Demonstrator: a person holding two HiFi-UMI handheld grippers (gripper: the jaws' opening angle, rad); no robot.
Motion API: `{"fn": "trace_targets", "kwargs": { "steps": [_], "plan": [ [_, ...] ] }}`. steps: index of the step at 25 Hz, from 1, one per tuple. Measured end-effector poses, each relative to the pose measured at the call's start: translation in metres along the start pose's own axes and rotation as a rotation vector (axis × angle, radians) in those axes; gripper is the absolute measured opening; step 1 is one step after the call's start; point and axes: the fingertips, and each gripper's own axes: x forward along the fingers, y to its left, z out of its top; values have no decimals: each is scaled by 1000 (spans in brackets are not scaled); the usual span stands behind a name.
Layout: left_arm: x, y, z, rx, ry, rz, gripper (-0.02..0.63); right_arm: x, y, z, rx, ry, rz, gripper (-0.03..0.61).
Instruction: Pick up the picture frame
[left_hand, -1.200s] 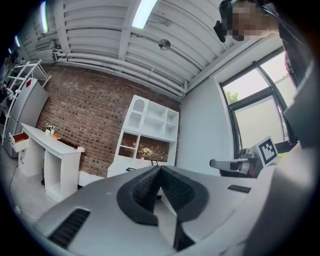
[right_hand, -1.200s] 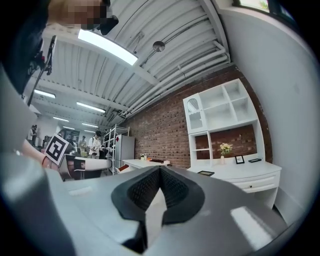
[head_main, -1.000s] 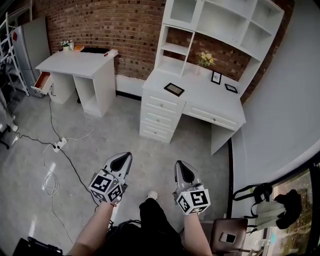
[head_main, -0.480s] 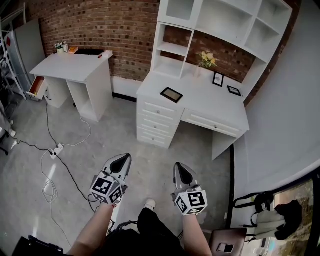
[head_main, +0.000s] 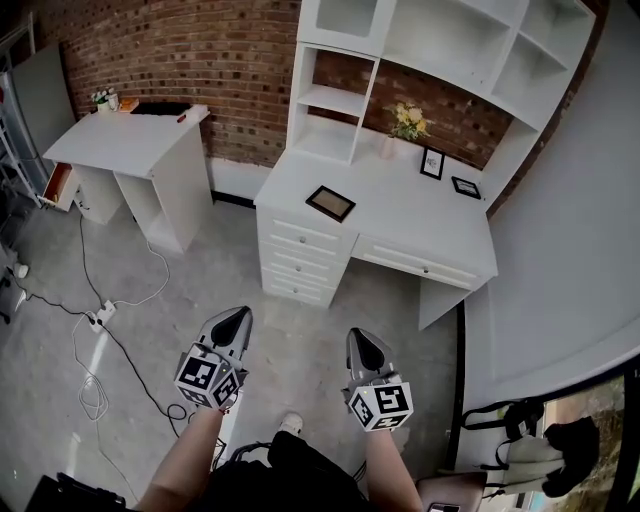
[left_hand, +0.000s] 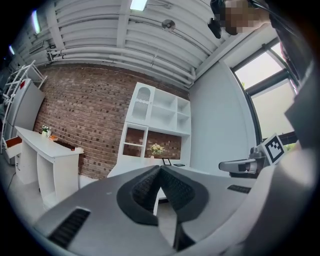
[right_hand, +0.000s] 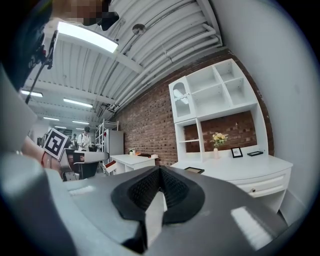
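A dark picture frame (head_main: 330, 203) lies flat at the left front of the white desk (head_main: 420, 225). In the right gripper view the same dark frame (right_hand: 194, 170) shows past the jaws. A small upright frame (head_main: 432, 163) and another flat frame (head_main: 463, 187) sit further back, near a vase of flowers (head_main: 405, 120). My left gripper (head_main: 236, 318) and right gripper (head_main: 362, 337) are held level over the floor, well short of the desk. Both are shut with nothing in them; the pads meet at the tip in the left gripper view (left_hand: 160, 169) and the right gripper view (right_hand: 160, 168).
White shelving (head_main: 440, 50) rises over the desk against a brick wall. A second white desk (head_main: 130, 135) stands to the left. Cables and a power strip (head_main: 98, 318) lie on the floor at left. A grey wall and a backpack (head_main: 545, 450) are at right.
Both grippers have moved forward over the floor toward the desk. The desk and the dark frame sit lower and closer in the head view. Both stayed shut.
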Motion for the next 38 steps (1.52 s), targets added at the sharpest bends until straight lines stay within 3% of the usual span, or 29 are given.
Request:
{"fn": "trace_targets", "kwargs": {
  "steps": [12, 23, 38],
  "plan": [
    [76, 23, -3, -3, -11, 6, -2, 54, -59, -5, 30, 7, -7, 3],
    [103, 40, -10, -17, 7, 27, -2, 83, -81, -9, 44, 14, -4, 3],
    [203, 77, -7, -16, 16, -14, -2, 173, -134, -3, 49, 29, -12, 3]
  ]
}}
